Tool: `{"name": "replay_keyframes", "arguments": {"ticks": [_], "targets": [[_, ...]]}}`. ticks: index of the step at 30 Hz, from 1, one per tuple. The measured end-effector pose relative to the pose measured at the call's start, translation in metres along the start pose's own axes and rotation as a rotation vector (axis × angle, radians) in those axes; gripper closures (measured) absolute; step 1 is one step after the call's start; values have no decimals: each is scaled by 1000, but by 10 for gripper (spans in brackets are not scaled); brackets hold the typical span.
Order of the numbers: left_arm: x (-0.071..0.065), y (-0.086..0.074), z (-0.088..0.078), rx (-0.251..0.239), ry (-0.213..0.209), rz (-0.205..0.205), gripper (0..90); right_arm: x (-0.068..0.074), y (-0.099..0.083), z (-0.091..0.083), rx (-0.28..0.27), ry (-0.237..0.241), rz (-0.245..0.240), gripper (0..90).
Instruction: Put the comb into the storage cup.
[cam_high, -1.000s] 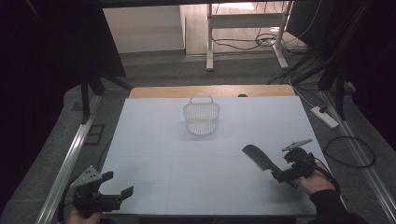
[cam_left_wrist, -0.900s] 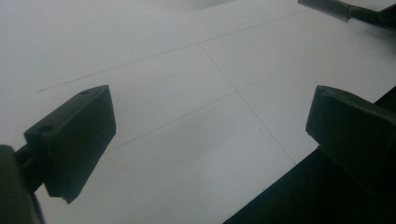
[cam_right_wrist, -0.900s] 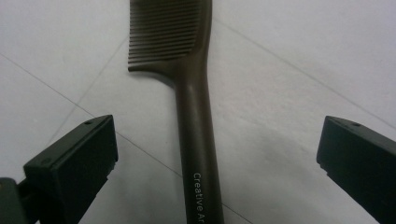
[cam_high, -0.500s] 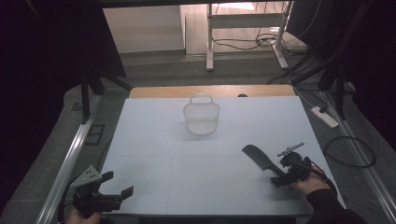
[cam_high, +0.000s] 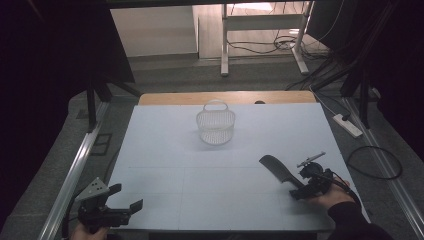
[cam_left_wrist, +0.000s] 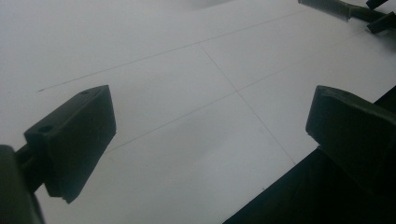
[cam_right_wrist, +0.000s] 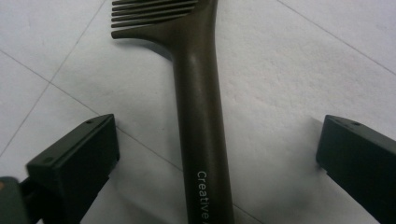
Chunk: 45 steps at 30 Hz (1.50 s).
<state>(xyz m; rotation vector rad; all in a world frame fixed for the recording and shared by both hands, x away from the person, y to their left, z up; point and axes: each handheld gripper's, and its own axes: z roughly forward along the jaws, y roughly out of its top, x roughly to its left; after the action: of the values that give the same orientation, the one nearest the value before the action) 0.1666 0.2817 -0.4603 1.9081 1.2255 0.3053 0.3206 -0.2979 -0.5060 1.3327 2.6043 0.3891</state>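
Observation:
A dark comb lies flat on the white table at the right, its teeth toward the far left. In the right gripper view its handle runs up between the jaws, which stand wide apart on either side without touching it. My right gripper is open at the handle's near end, held by a hand. At the table's near left corner my left gripper is open with nothing between its jaws; it looks across bare table, with the comb far off.
A white mesh basket with a handle stands upright at the far middle of the table. A power strip and cables lie on the floor to the right. The table's near edge runs under the left gripper's right jaw.
My right gripper has shifted slightly left and down toward the comb's handle and turned a little. The left gripper, the comb and the basket have stayed put.

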Motion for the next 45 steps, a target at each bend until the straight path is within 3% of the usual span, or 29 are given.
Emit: {"name": "replay_keyframes", "arguments": {"ticks": [3,7,17,28,32,33,38,42,45], "targets": [[0,0,0,0,-1,0,26,2,1,-3,0,5,-15,92],[0,0,0,1,0,1,26,4,3,-9,-15,22,-40,326],[0,0,0,2,0,0,27,1,7,-13,-8,44,-64,719],[-1,0,0,4,1,5,27,0,6,-14,-11,44,-40,728],[0,1,1,3,-1,4,25,1,6,-17,-44,42,-36,728],[0,1,0,2,-3,1,23,1,6,-20,-74,37,-41,728],[1,1,0,3,-5,-9,13,3,6,-24,-101,31,-57,728],[1,4,2,0,-40,-17,13,6,7,-29,-135,15,-65,728],[-1,11,6,-12,-48,9,16,9,8,-35,-172,13,-73,728]]}}
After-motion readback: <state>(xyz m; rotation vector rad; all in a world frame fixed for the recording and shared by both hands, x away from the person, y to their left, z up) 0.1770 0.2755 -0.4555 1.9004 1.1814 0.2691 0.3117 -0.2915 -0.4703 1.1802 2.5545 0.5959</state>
